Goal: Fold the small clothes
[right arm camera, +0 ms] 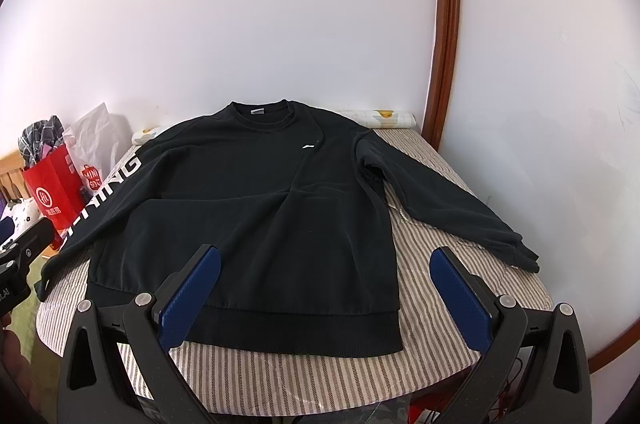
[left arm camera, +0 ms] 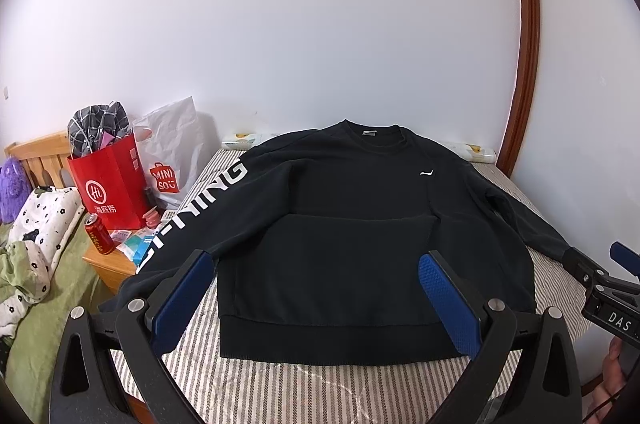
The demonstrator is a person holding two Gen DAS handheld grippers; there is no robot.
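Two grippers, left [left arm camera: 316,260] and right [right arm camera: 328,256], hover over near hem, jaws wide apart, holding nothing; black sweatshirt [left arm camera: 360,224] flat, front up, on striped bed [left arm camera: 320,384], sleeves spread, collar toward wall; red bag [left arm camera: 110,184] beside bed.
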